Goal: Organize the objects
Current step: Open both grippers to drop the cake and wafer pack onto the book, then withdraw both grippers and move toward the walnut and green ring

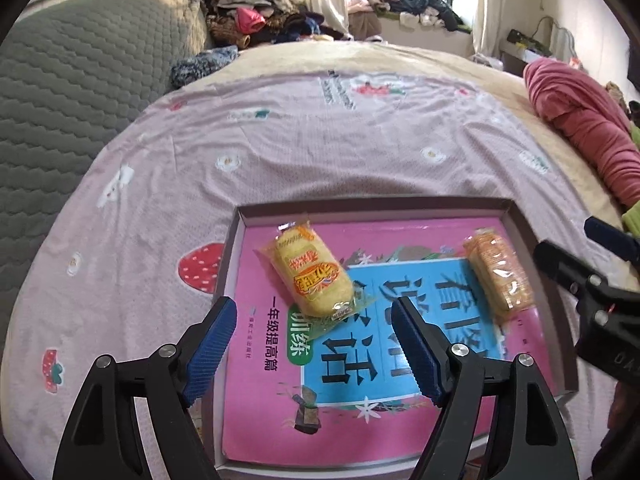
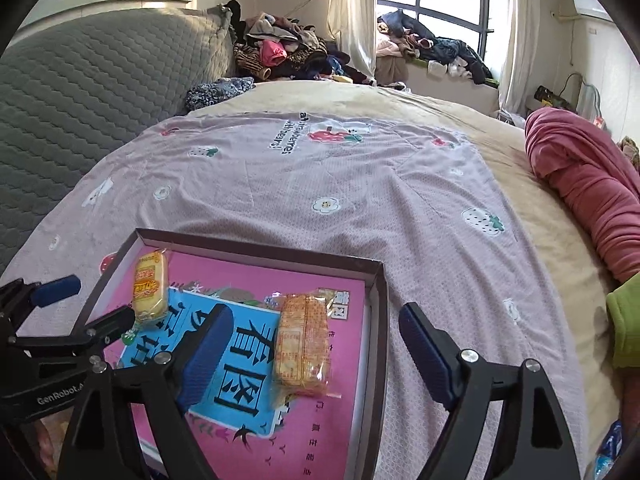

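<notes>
- Left wrist view showed the left gripper point(image 1: 312, 344) with its jaws spread wide and nothing between them, hanging above the yellow snack pack point(image 1: 310, 274), which lay slantwise on the pink book point(image 1: 360, 360) inside the shallow box point(image 1: 372, 202).
- In the right wrist view the right gripper point(image 2: 316, 354) was likewise spread and empty, above the orange cracker pack point(image 2: 302, 346), which lay on the same book near the box's right wall.
- The box sat on the pink strawberry-print sheet point(image 1: 280, 152) covering the bed; the two packs lay well apart, one toward each side of the book.
- Both packs looked light, judging by their thin film wrappers, and the film was probably slick and crinkly.
- The yellow one appeared soft and cake-like, so a hard squeeze would likely have dented it; a gentle pinch across its short width at mid-length seemed best.
- The cracker pack looked stiffer yet brittle; taking it across the narrow sides, not by the loose sealed ends, would probably have kept the stack from snapping or sliding.
- The glossy book cover beneath gave little friction, so either pack might have skated away if nudged by one pad first.
</notes>
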